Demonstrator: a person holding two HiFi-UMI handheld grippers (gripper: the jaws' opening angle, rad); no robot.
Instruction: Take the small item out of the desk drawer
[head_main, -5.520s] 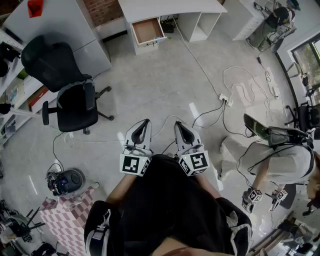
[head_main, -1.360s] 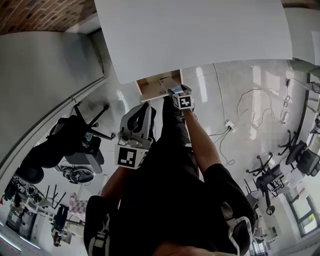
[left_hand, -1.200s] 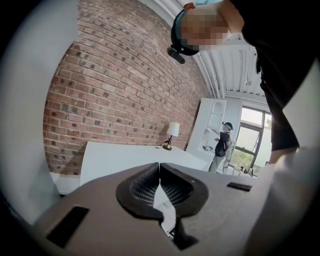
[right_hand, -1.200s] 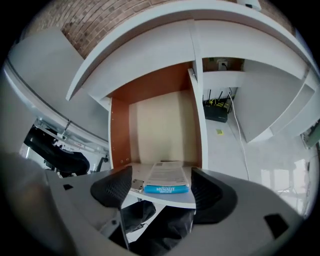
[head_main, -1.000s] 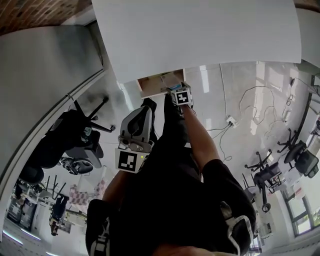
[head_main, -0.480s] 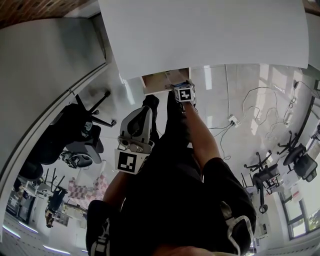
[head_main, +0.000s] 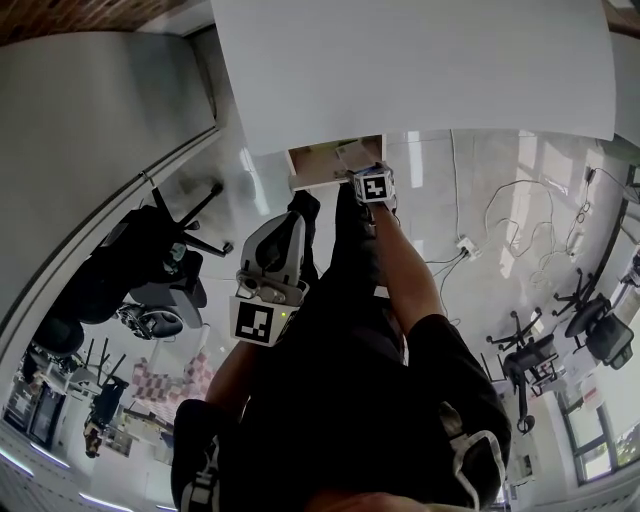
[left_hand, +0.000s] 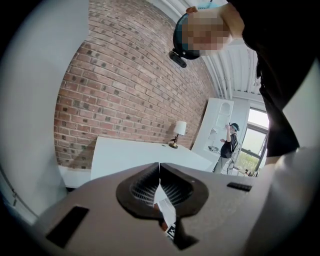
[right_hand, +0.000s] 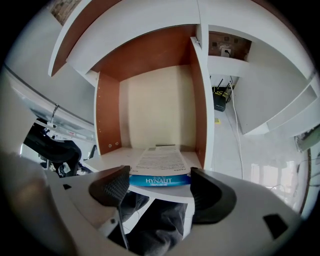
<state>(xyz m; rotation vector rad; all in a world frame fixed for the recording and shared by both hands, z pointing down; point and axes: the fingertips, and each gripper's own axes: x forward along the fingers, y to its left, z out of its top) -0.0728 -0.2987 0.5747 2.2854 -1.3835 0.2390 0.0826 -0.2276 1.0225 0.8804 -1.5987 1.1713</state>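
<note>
White desk top (head_main: 420, 70) fills the upper part of the head view. It is the biggest thing we see. Under its edge the drawer (right_hand: 200, 100) stands open, with brown sides and a pale floor. Our right gripper (right_hand: 160, 176) is at the drawer's front edge, with its jaws wide apart. Our left gripper (left_hand: 159, 170) hangs lower, beside our body and well away from the drawer. Its jaws are pressed together with nothing between them, and it points up at a brick wall (left_hand: 115, 85). The small box (right_hand: 160, 161) lies flat at the front of the drawer. It has a white printed top and a blue edge. It sits between the right jaws, with one pad just beside each end.
</note>
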